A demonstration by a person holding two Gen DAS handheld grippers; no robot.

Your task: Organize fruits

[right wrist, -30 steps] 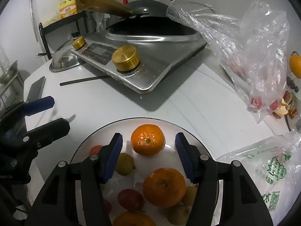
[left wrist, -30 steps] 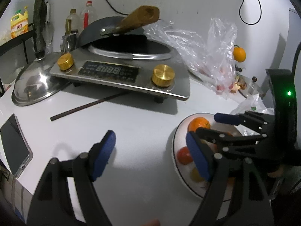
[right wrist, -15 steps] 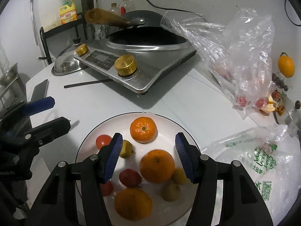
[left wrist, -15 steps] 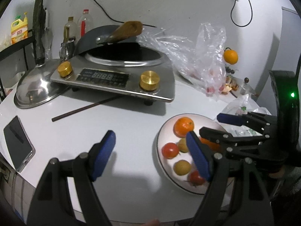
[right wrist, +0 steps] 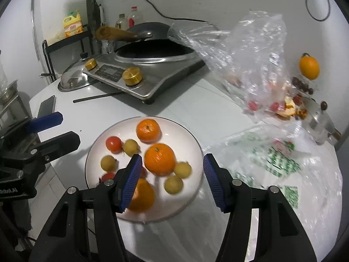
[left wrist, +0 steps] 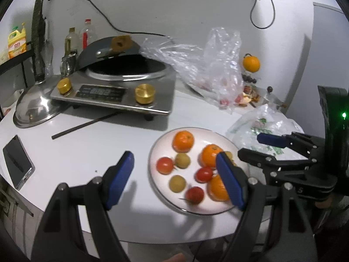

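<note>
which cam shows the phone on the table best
The left wrist view: the phone lies fully visible, screen up, near the table's left edge. The right wrist view shows the same phone only as a thin dark sliver, partly hidden behind the left gripper.

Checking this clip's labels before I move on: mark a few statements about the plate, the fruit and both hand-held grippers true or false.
1. The plate holds three oranges. True.
2. The right hand-held gripper grips an orange. False: its jaws are open and empty.
3. A phone lies on the table. True.
4. The left hand-held gripper holds a tomato. False: it is open and empty.
5. The wok lid covers the plate. False: it rests beside the cooker.
</note>
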